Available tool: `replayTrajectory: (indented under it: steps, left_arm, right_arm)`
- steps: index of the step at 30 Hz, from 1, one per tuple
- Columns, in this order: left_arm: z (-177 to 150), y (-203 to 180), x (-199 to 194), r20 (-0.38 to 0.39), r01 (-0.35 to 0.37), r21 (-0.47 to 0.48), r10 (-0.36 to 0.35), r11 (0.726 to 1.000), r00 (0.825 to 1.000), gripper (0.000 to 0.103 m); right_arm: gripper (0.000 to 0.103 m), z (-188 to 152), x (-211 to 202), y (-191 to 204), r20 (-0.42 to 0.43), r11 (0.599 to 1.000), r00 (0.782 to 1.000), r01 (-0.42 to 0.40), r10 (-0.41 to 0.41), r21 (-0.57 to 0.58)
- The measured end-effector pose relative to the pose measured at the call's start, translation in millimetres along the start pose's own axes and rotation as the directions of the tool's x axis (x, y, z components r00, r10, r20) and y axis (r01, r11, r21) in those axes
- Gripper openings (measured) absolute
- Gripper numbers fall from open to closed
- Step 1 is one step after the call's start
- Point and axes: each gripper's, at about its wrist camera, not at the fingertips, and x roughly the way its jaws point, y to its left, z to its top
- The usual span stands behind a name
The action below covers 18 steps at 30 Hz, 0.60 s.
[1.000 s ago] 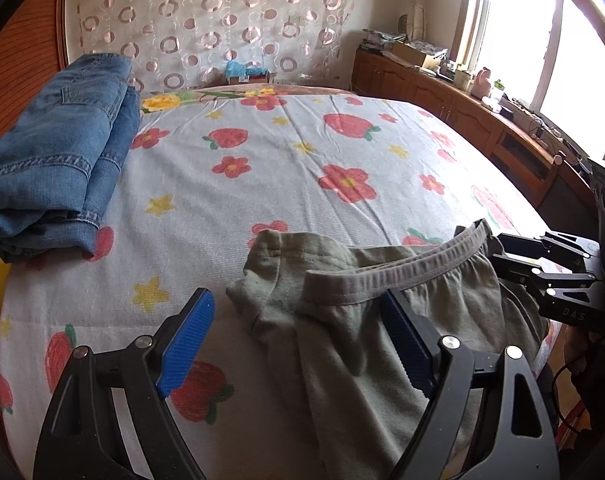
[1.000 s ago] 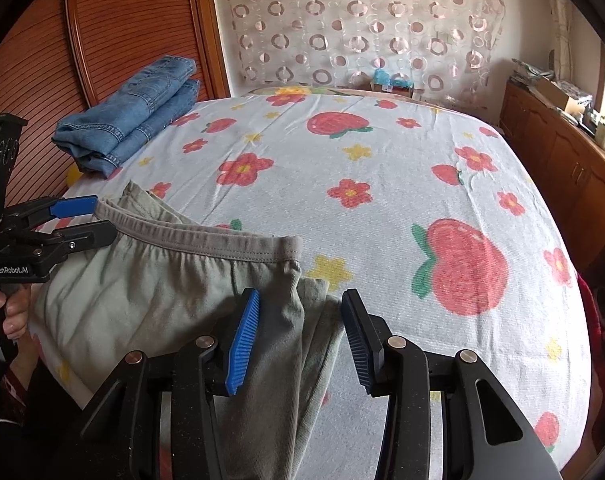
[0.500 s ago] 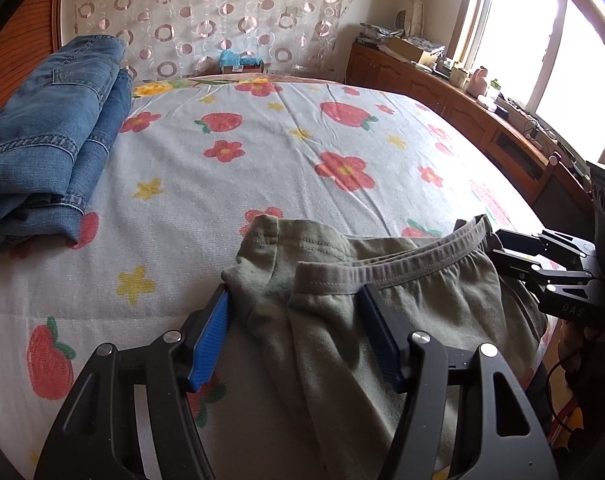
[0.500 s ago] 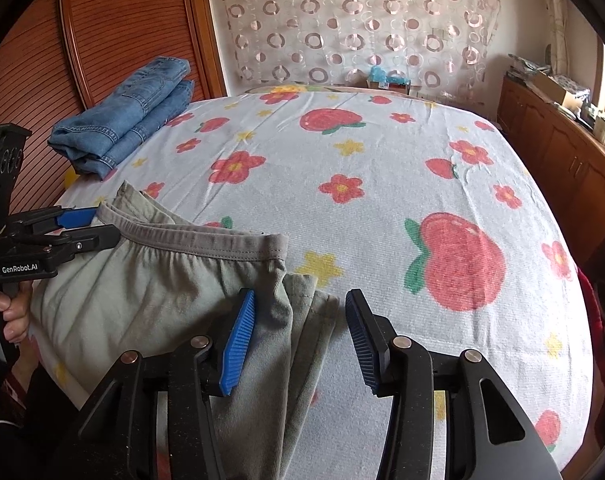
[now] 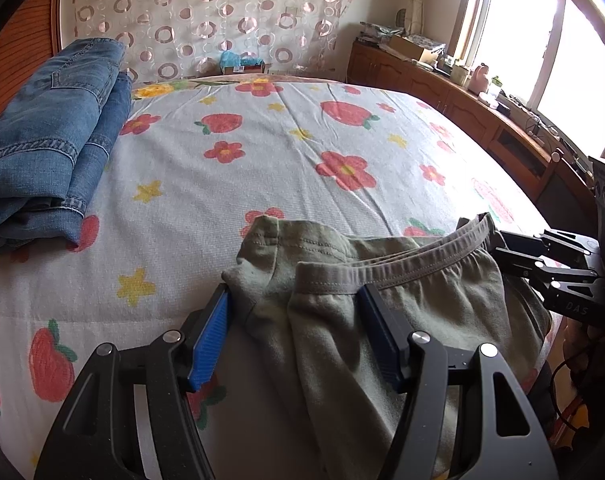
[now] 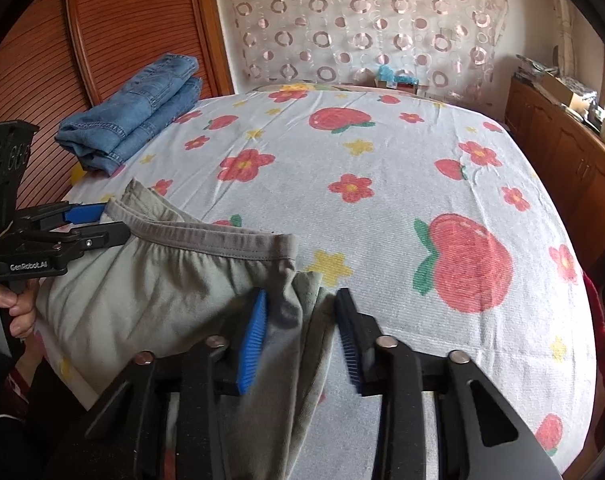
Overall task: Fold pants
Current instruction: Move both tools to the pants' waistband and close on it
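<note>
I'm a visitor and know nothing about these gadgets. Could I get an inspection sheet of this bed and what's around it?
Surface: flower-print bedsheet, mostly bare.
Job's things: grey-green pants at the near edge, waistband showing.
Clutter: folded jeans at the far left corner.
Grippers: jaws have just been closing, pants cloth between them; left gripper looks open, whether right gripper holds is unclear.
Cables: thin dark cable beside the right gripper.
Surroundings: wooden cabinets, window, ring-patterned curtain.

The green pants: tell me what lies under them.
Under the green pants lies the flowered bedsheet, showing all around them on the far side. The sheet directly beneath is covered, so anything between the cloth and the sheet cannot be seen.
</note>
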Motion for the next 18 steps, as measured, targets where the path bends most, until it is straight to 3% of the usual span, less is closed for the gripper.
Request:
replayTrajectory:
  steps: [2, 4, 12, 18]
  left_arm:
    - [-0.2, -0.2, 0.0, 0.001, 0.000, 0.000, 0.000, 1.000, 1.000, 0.065]
    - [-0.2, -0.9, 0.0, 0.000, 0.000, 0.001, 0.000, 1.000, 1.000, 0.065]
    - [0.9, -1.0, 1.0, 0.001, -0.002, 0.007, 0.002, 1.000, 1.000, 0.065]
    - [2.9, -0.2, -0.1, 0.007, 0.051, 0.000, -0.051, 0.999, 0.999, 0.037]
  right_arm:
    - [0.016, 0.4, 0.9, 2.6, -0.006, 1.000, 1.000, -0.029, 0.029, -0.011]
    - [0.013, 0.9, 1.5, 4.8, -0.008, 0.999, 0.999, -0.032, 0.032, -0.024]
    - [0.012, -0.1, 3.3, 4.2, -0.002, 0.999, 0.999, -0.046, 0.046, -0.020]
    - [0.012, -1.1, 4.0, 2.5, 0.003, 0.998, 0.998, -0.060, 0.060, -0.004]
